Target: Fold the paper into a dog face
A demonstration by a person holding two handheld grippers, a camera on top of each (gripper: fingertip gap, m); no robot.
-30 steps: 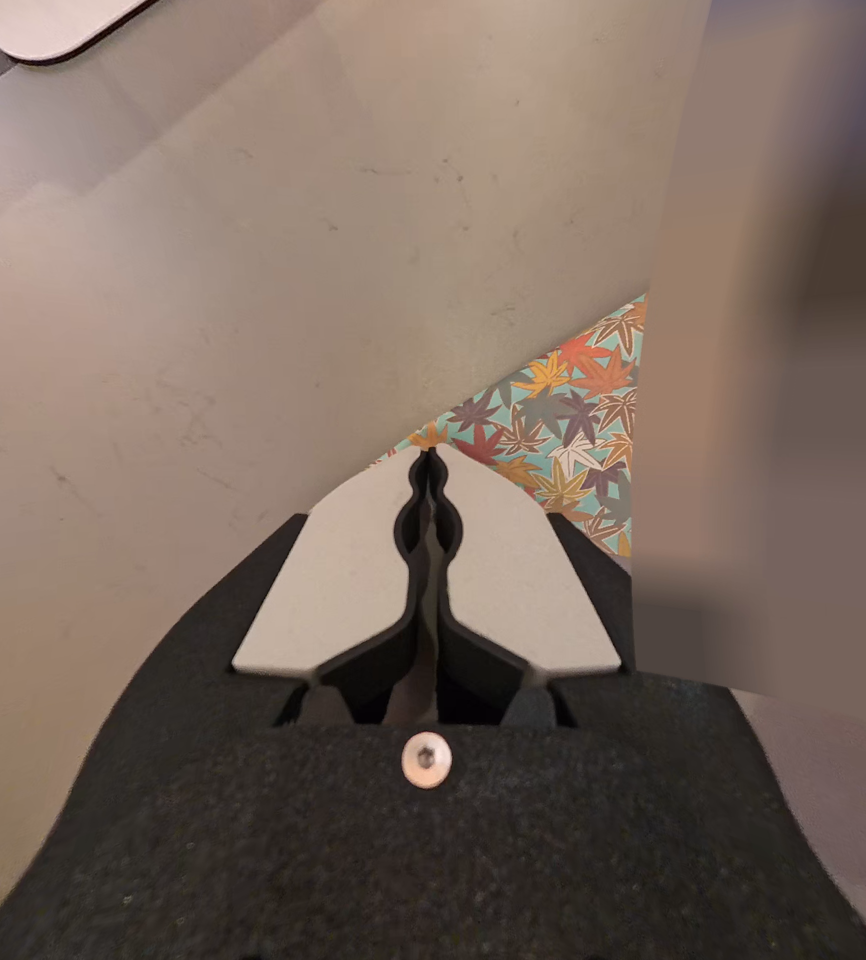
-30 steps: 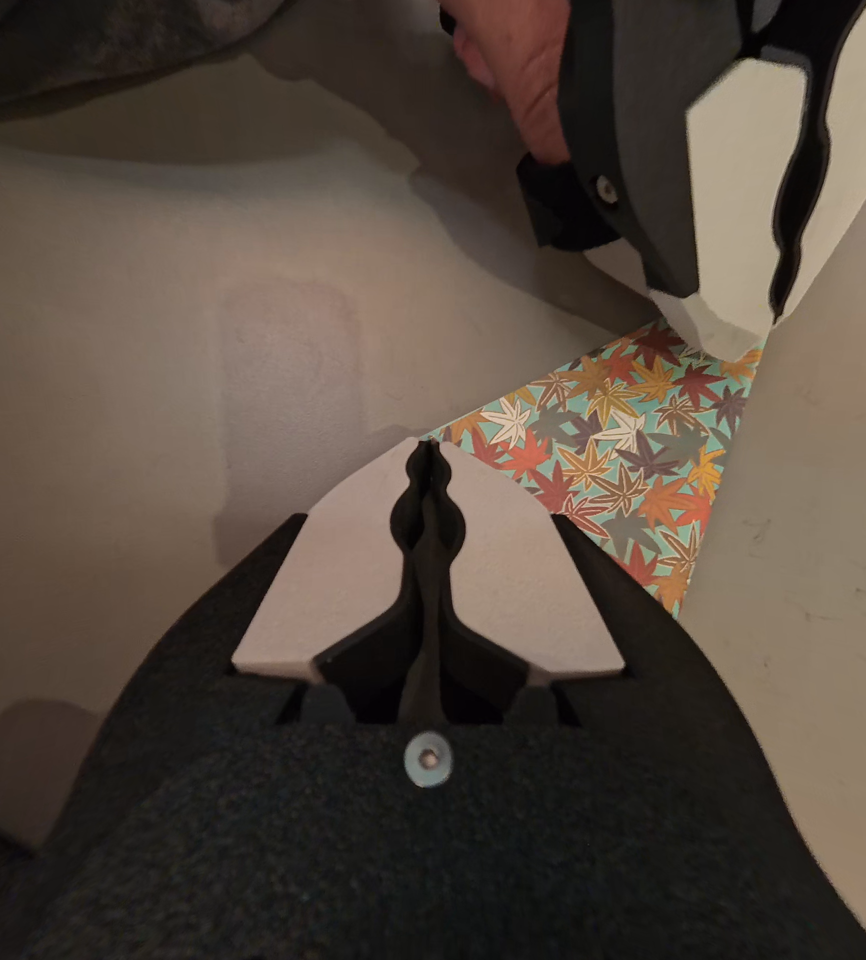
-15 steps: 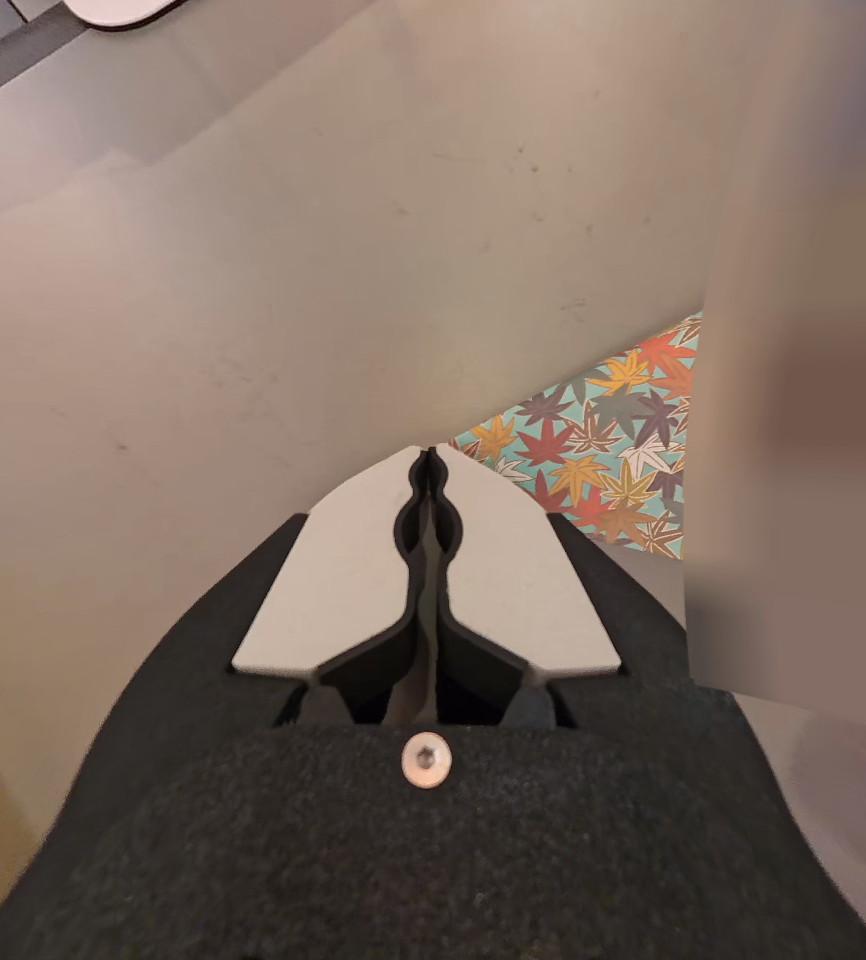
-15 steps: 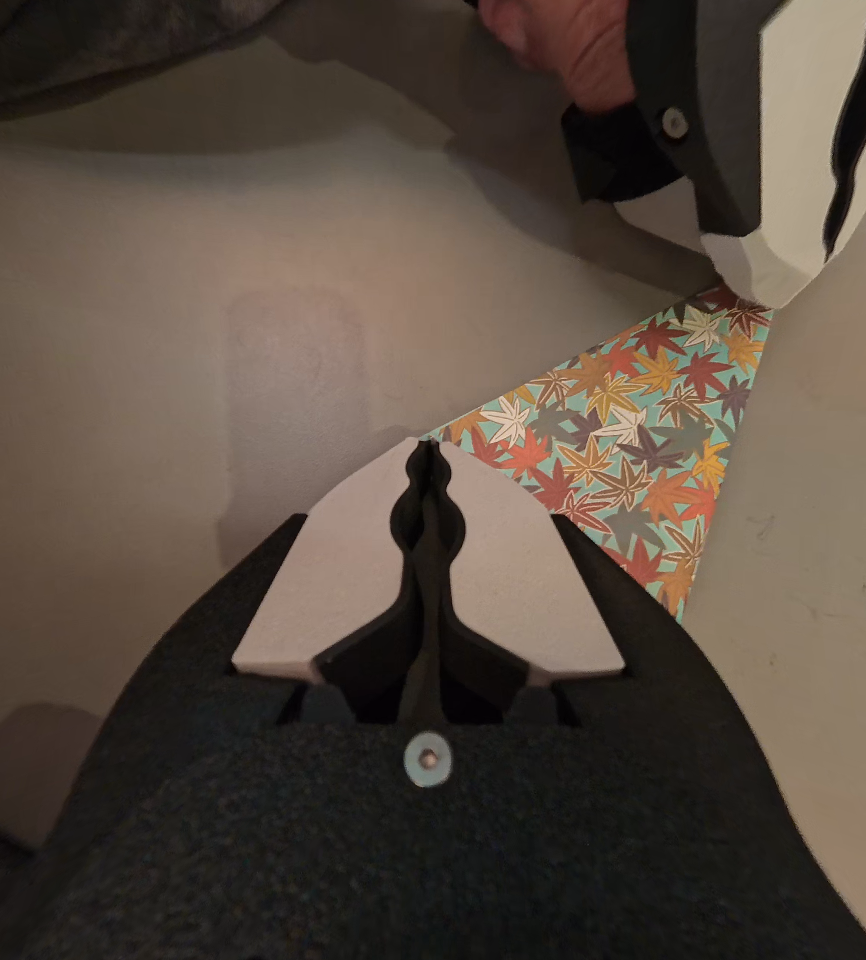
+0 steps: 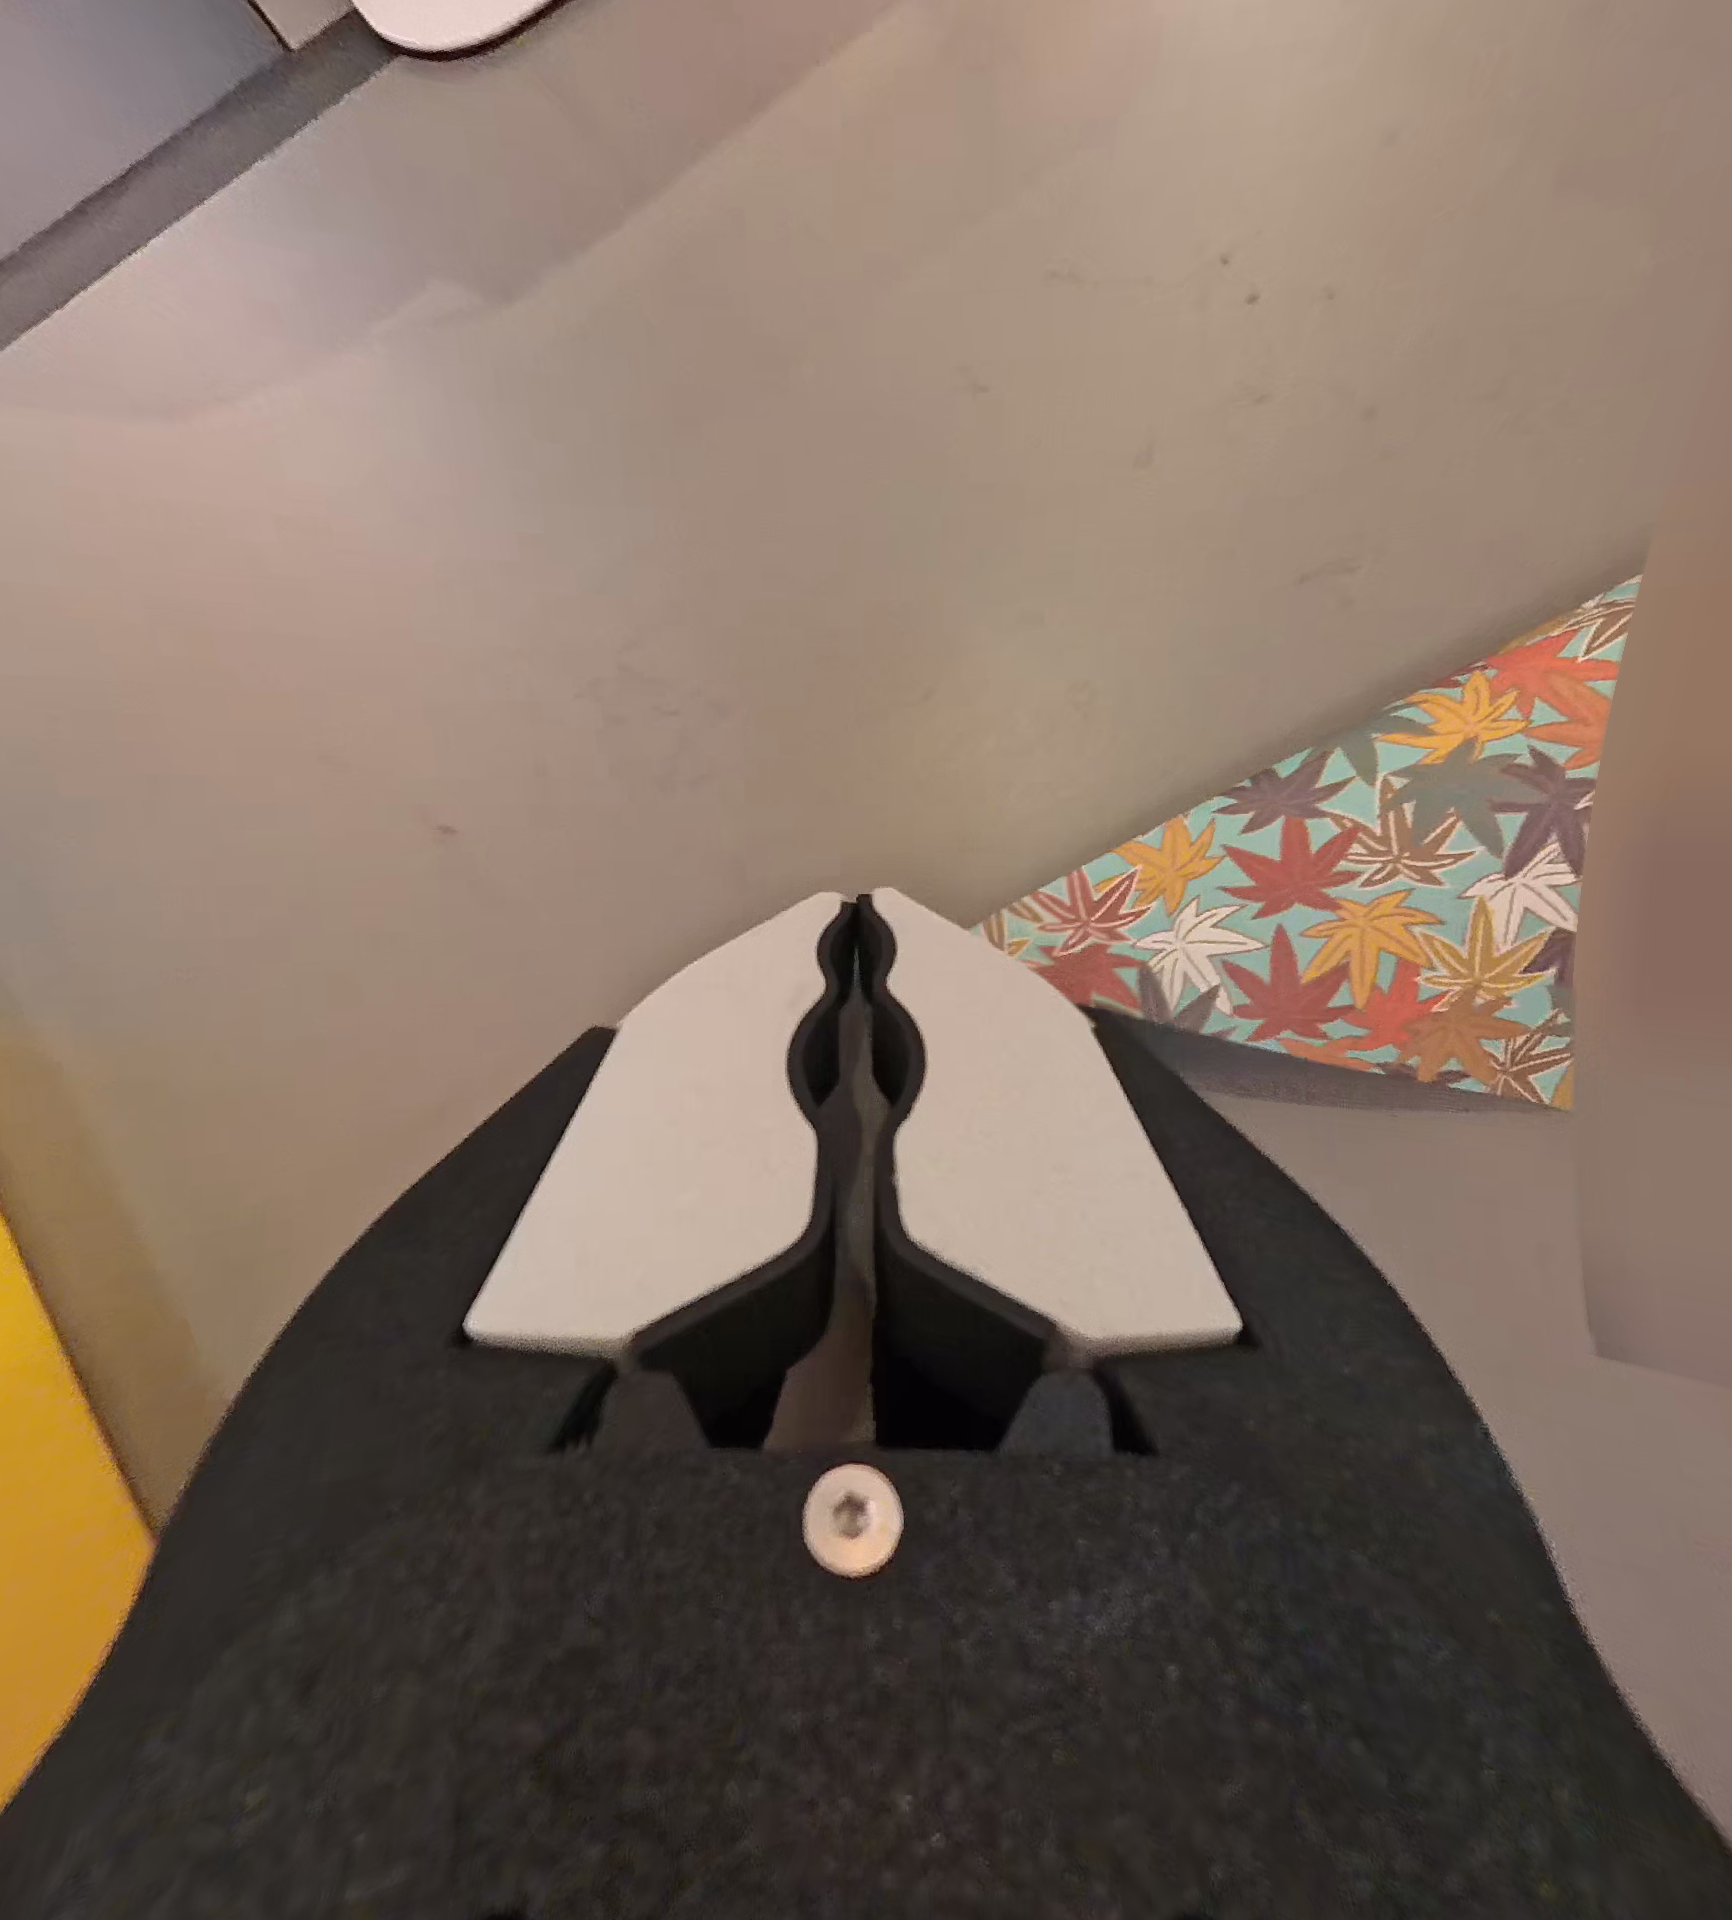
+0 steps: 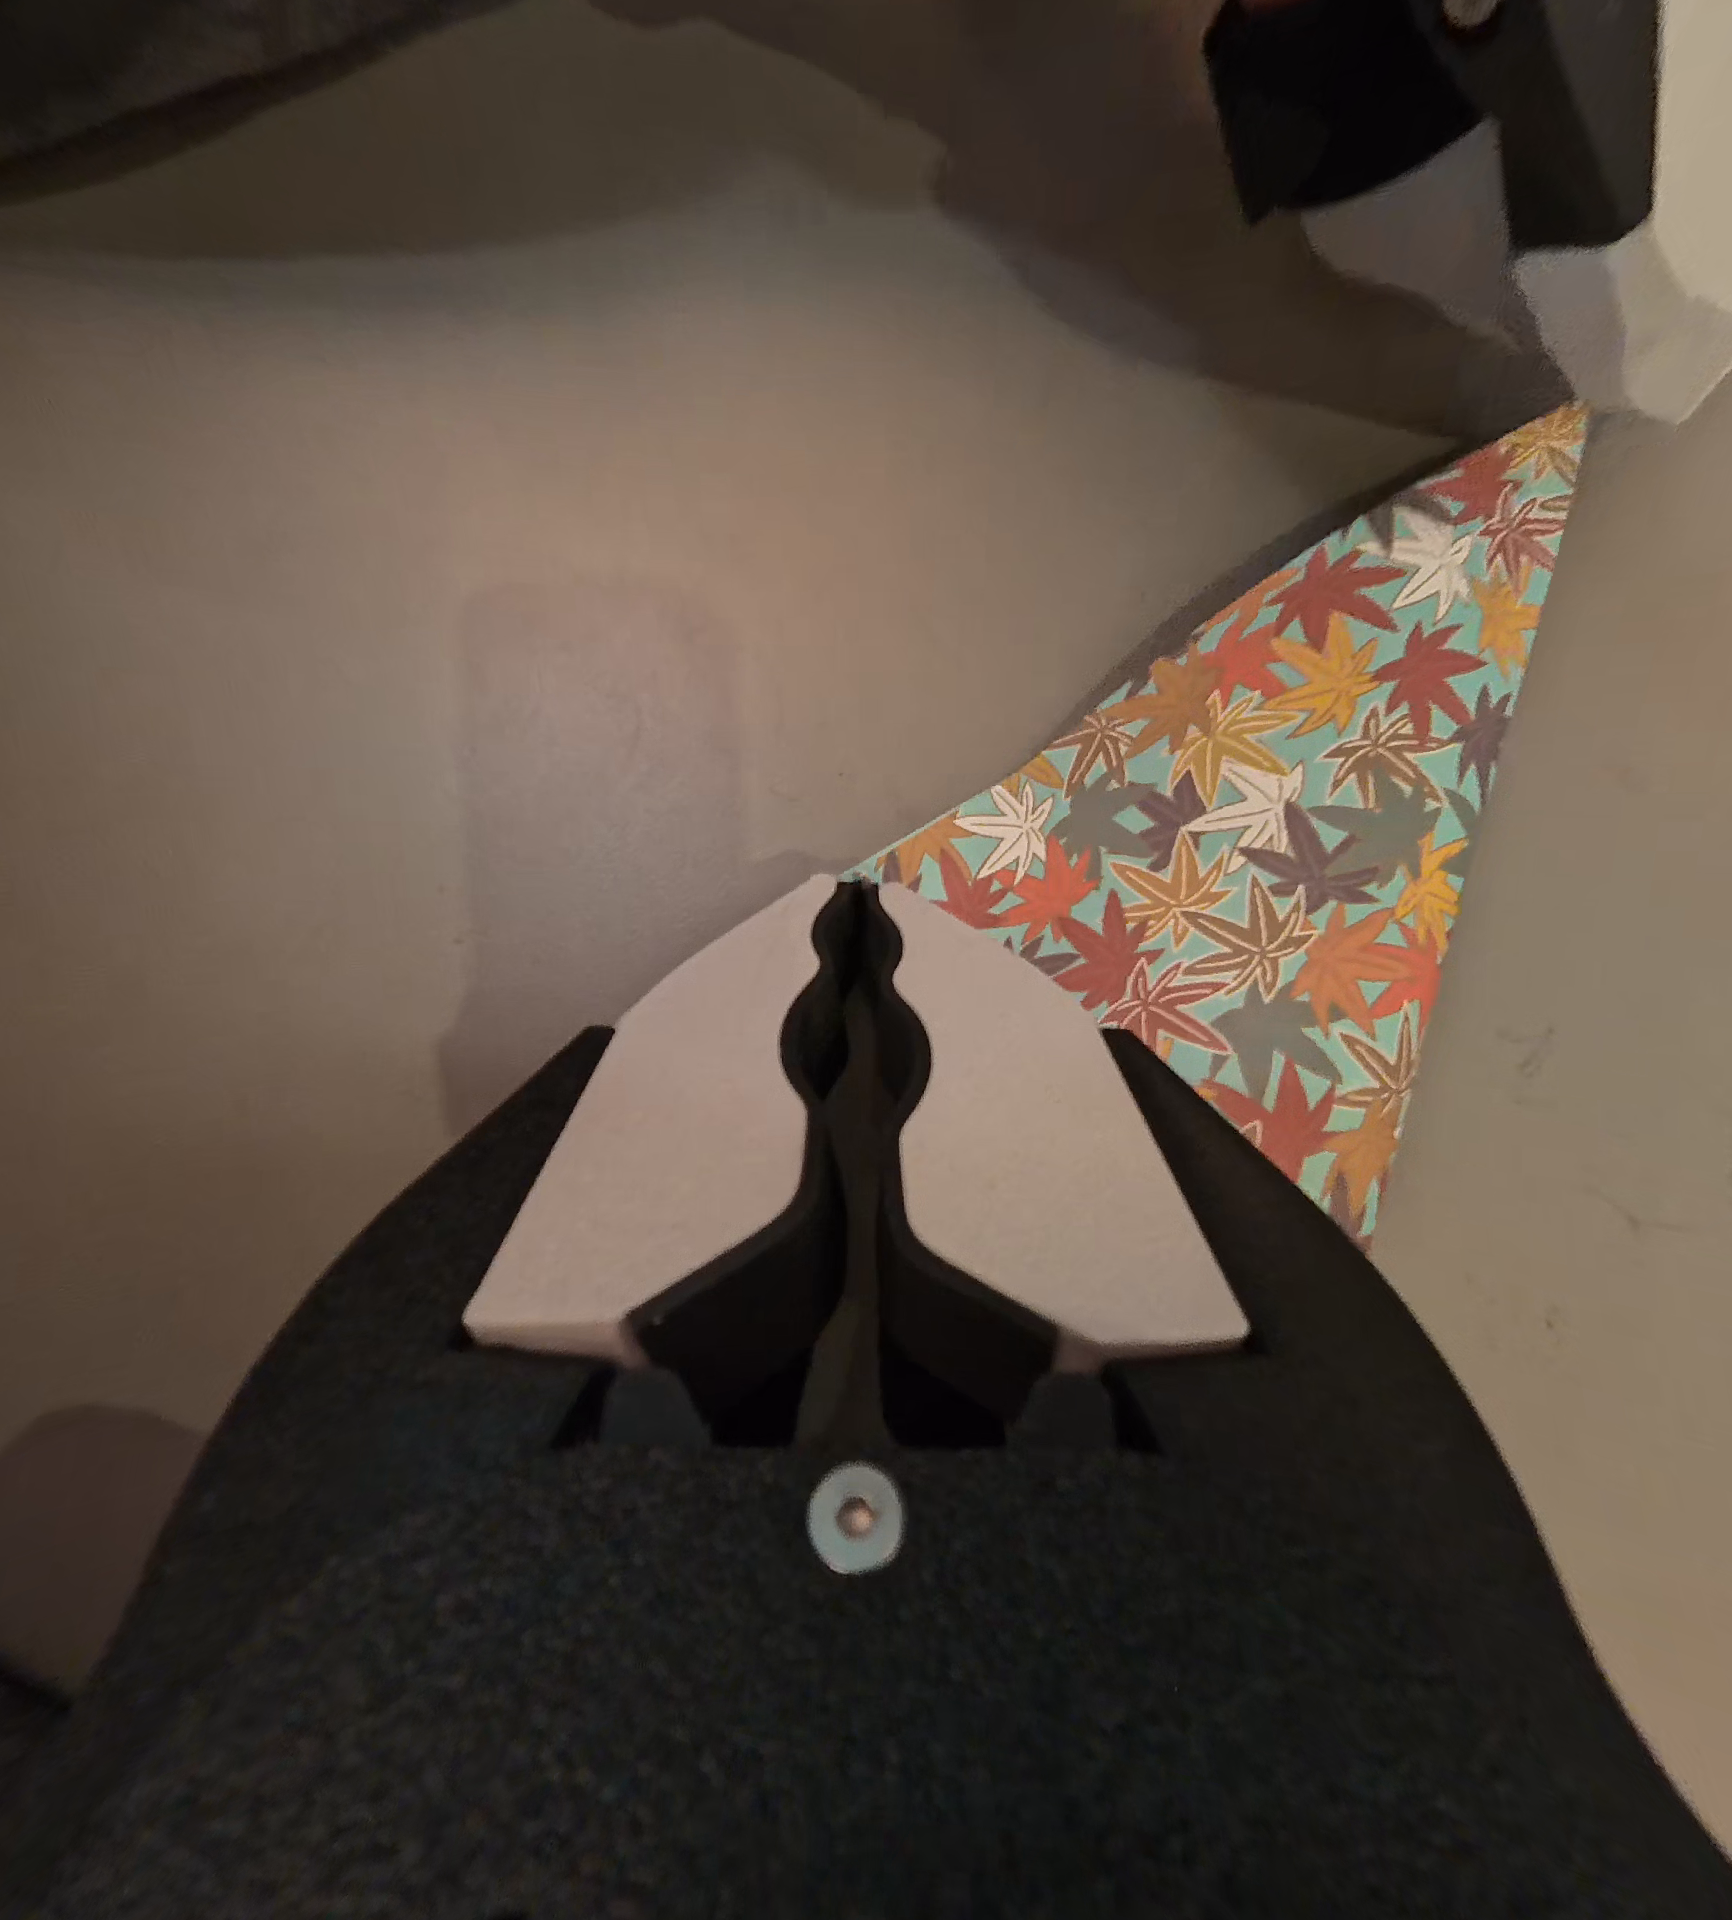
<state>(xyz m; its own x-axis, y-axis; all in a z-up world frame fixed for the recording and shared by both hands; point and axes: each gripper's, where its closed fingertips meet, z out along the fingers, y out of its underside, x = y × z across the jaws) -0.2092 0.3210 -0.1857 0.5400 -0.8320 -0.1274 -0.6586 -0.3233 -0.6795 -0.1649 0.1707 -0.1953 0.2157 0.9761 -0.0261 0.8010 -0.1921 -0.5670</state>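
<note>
Paper triangle partly hidden behind right gripper.

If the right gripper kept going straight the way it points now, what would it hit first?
Probably the bare table. The right gripper, shut, tips at the edge of the leaf-patterned paper, aims past its corner; depth is unclear.
</note>
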